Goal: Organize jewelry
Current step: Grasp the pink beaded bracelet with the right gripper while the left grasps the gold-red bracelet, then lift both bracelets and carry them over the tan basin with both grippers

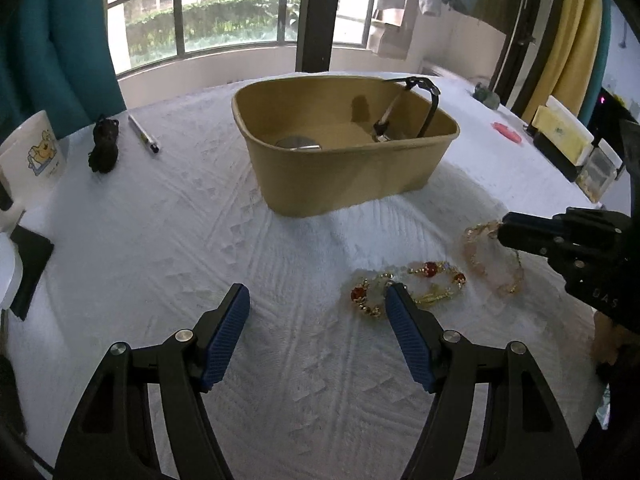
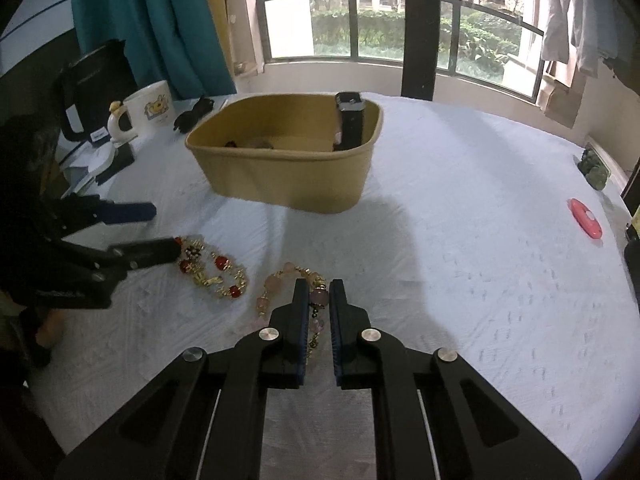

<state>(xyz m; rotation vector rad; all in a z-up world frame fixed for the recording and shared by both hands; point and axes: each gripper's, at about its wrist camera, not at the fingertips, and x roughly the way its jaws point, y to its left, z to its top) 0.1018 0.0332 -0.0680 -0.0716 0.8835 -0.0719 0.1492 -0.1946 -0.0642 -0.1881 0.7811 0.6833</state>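
A tan oval box (image 1: 344,160) stands on the white cloth; it also shows in the right wrist view (image 2: 288,160). A black watch (image 1: 416,104) leans on its rim, also in the right wrist view (image 2: 351,120). A red and gold bead bracelet (image 1: 408,286) lies on the cloth, also in the right wrist view (image 2: 212,272). A pink bead bracelet (image 1: 492,260) lies beside it. My left gripper (image 1: 318,300) is open, its right finger touching the red bracelet. My right gripper (image 2: 319,290) is shut on the pink bracelet (image 2: 280,296), which rests on the cloth.
A white cartoon mug (image 1: 34,156), a black tassel (image 1: 105,144) and a pen (image 1: 144,134) lie at the left. A pink object (image 2: 585,217), green stones (image 2: 594,168) and a yellow box (image 1: 562,136) lie at the right. A black kettle (image 2: 96,88) stands behind the mug.
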